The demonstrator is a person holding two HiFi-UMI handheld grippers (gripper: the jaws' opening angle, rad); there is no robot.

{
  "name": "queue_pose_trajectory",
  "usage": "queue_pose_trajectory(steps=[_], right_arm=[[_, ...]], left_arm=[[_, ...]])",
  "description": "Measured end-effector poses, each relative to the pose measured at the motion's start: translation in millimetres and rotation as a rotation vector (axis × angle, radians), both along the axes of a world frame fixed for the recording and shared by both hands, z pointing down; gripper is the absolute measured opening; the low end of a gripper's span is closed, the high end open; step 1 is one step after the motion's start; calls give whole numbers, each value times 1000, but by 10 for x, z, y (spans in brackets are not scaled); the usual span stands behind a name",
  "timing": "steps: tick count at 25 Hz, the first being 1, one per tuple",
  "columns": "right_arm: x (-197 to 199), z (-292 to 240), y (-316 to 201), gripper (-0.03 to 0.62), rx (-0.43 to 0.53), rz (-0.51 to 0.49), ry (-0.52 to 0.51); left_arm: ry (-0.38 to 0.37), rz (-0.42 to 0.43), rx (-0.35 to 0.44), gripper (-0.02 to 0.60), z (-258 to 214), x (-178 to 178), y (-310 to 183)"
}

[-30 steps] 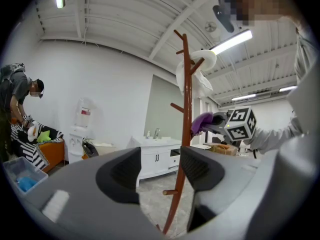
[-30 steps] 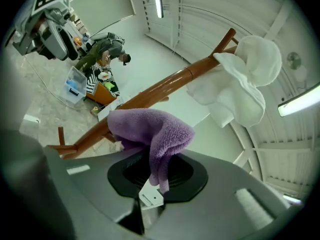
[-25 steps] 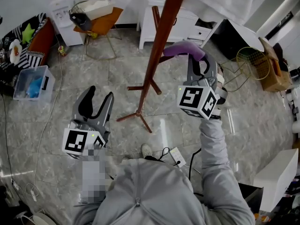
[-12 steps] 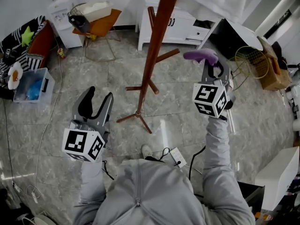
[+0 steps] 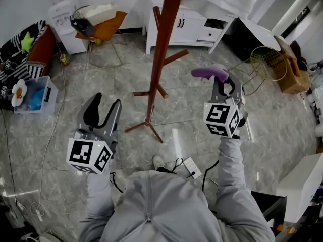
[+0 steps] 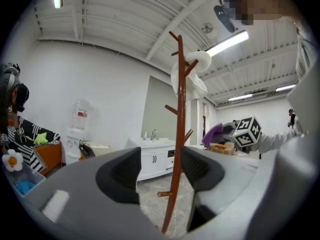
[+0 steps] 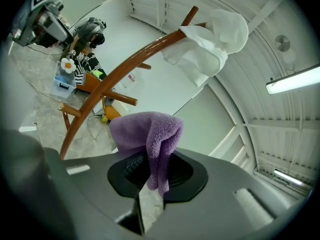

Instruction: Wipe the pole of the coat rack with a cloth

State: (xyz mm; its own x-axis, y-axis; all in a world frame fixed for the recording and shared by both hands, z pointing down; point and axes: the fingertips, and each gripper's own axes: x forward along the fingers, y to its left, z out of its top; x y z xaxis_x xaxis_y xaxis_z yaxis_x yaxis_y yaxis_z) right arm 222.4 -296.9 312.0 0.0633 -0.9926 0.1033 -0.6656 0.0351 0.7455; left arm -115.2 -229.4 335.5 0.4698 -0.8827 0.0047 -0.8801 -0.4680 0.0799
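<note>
The brown wooden coat rack pole [image 5: 162, 49] rises from tripod feet on the marble floor, centre of the head view; it also shows as the pole [image 6: 179, 149] and pole [image 7: 115, 79]. My right gripper [image 5: 220, 82] is shut on a purple cloth [image 5: 210, 72], held to the right of the pole with a gap between them. The cloth [image 7: 150, 139] droops over the closed jaws. My left gripper [image 5: 103, 107] stands open and empty, low and left of the rack's feet. A white garment [image 7: 210, 39] hangs from the top pegs.
A white cabinet [image 5: 194, 19] stands behind the rack. A wire basket [image 5: 267, 64] and a cardboard box [image 5: 292, 69] are at the right, a clear bin [image 5: 31, 95] and a chair [image 5: 103, 26] at the left. Cables and a power strip [image 5: 191, 168] lie by the person's feet.
My right gripper with the purple cloth has drawn away from the pole, moving right and then slightly back down. The left gripper has stayed where it was.
</note>
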Motion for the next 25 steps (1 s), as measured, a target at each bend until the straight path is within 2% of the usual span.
queue_pose_trajectory(steps=[5, 8, 11, 17, 25], right_arm=[[-551, 81, 150, 54, -16, -168, -20], [-981, 47, 252, 55, 7, -289, 34], [-1310, 21, 271, 55, 21, -364, 94], [-1675, 202, 55, 54, -35, -405, 168], [-1671, 779, -82, 54, -250, -419, 263]], left_arm=[[-4, -9, -1, 267, -18, -45, 47], [-7, -21, -2, 267, -35, -74, 94], [-4, -36, 0, 267, -40, -101, 147], [-3, -77, -1, 267, -36, -291, 189], [6, -101, -16, 267, 38, -412, 247]])
